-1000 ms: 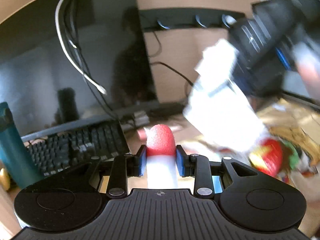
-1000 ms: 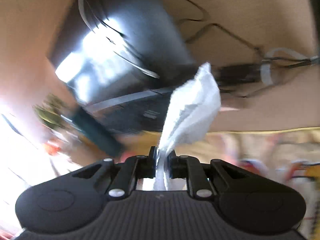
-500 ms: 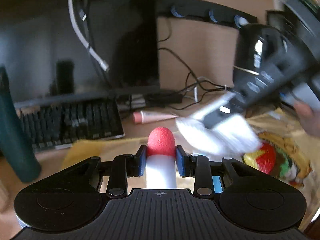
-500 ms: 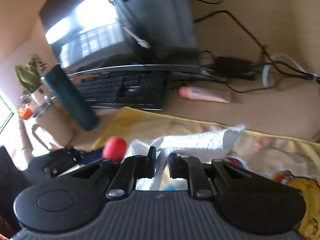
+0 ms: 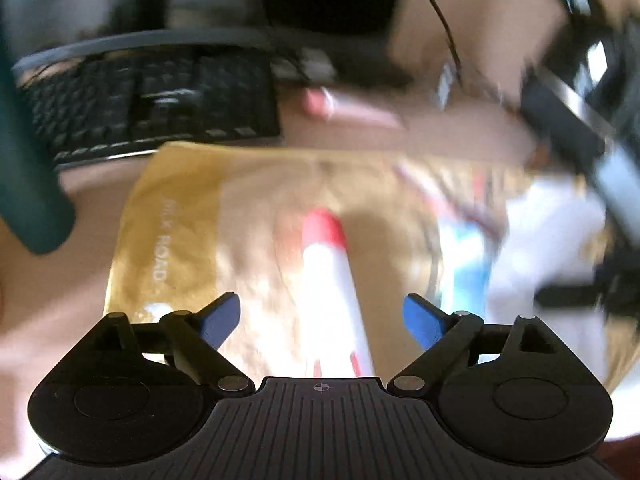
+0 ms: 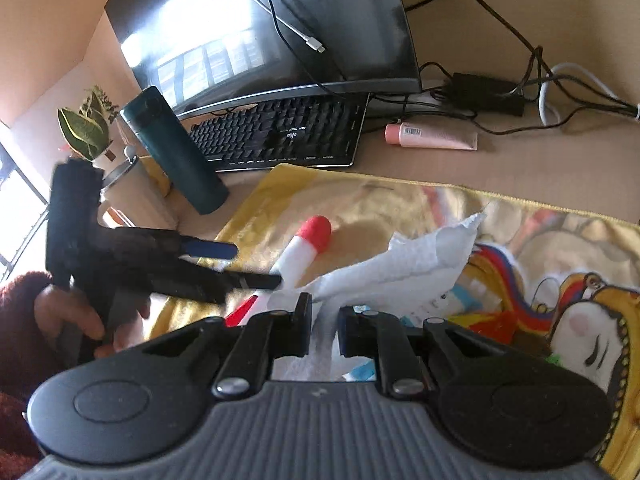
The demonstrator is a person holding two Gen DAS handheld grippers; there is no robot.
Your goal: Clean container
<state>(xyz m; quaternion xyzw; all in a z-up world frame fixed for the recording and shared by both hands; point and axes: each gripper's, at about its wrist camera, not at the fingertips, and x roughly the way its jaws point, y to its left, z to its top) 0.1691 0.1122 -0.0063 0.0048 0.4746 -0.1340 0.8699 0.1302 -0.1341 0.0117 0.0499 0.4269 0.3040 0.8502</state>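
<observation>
The left tool (image 5: 322,316) is spread wide, empty; the one white, red-capped container (image 6: 306,252) lies on the printed cloth (image 6: 360,208) between its fingers. Release it cleanly, back off toward 6 o'clock, no nudge. At 3 o'clock the right tool (image 6: 323,330) pinches one paper towel (image 6: 404,272). Beyond at 12: one keyboard (image 6: 280,132), one green flask (image 6: 176,152), one pink tube (image 6: 432,137).

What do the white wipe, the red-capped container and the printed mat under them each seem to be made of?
Wipe: likely paper towel; matte white, embossed, crumpled, ragged edge.
Container: probably smooth plastic, white body; the red cap looks matte, perhaps textured, hard to confirm.
Mat: apparently woven or fleecy fabric; soft folds, stitched yellow hem, printed cartoon.
The right gripper pinches the wipe; the left gripper is open.
</observation>
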